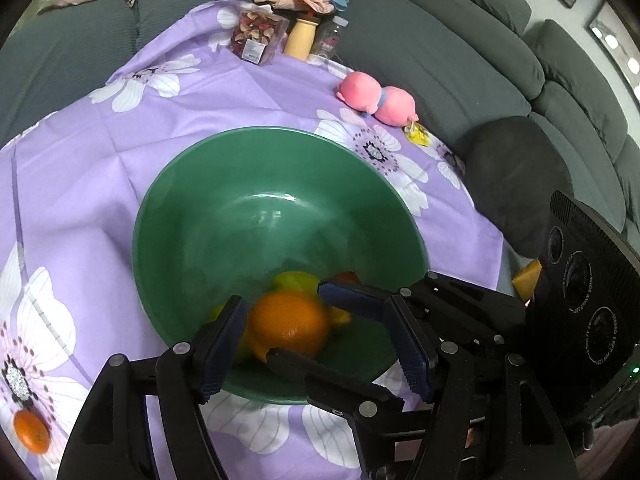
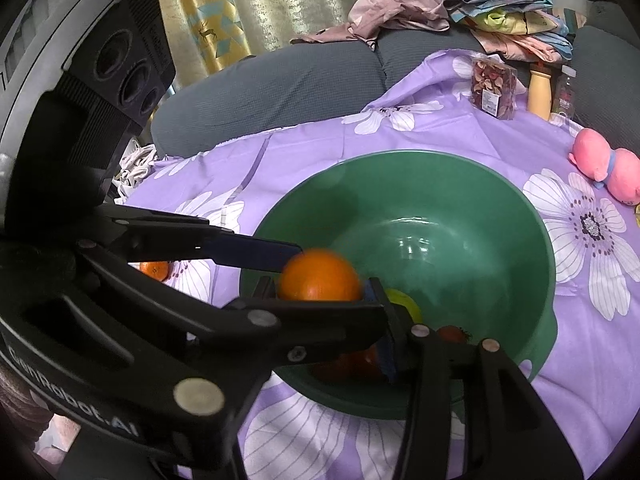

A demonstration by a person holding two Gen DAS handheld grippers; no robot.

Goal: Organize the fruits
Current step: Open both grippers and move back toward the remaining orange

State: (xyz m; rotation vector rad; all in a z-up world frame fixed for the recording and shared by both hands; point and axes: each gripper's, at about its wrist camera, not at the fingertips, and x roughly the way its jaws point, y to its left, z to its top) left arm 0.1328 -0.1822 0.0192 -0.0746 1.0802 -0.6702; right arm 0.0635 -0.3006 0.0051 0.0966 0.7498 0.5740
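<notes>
One orange (image 1: 288,326) sits loose between the wide-open left gripper (image 1: 316,344) over the green bowl (image 1: 180,208), so I'd lift straight up to avoid nudging it.

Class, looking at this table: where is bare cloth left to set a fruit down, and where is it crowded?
Free: purple floral tablecloth left of the green plastic bowl, and between bowl and dried-fruit packet. Crowded: the bowl's near side, with both grippers around the orange, and the pink plush toy corner.
</notes>
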